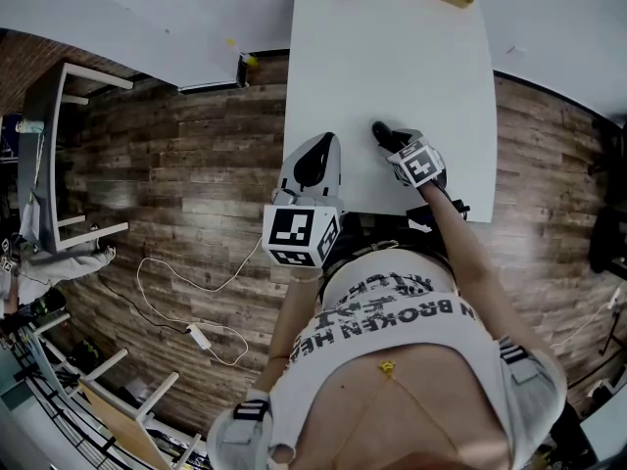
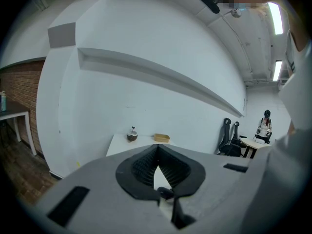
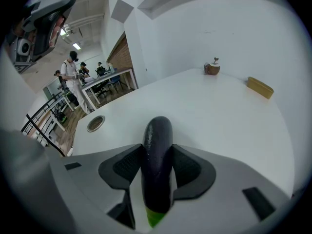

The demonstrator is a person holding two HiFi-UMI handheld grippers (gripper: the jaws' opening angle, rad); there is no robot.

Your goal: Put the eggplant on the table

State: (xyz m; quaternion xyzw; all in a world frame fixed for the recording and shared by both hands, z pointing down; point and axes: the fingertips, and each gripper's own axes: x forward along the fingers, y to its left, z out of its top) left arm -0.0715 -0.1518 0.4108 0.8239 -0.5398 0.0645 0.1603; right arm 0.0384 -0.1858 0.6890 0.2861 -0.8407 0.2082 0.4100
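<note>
Clamping the dark eggplant (image 3: 157,130) lengthwise between its pads, green stem end rearmost, the right gripper (image 3: 157,150) tilts down over the near part of the white table (image 1: 392,57), while the left gripper (image 2: 157,147) beside it has its jaws together, empty.

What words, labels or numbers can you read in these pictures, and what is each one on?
"IN BROKEN HE": on the person's shirt, upside down in the head view, end cut off.
Shirt's other line of print: too warped to read.
Left marker cube and right marker cube: square patterns only, no words.
Gripper views: nothing readable.
</note>
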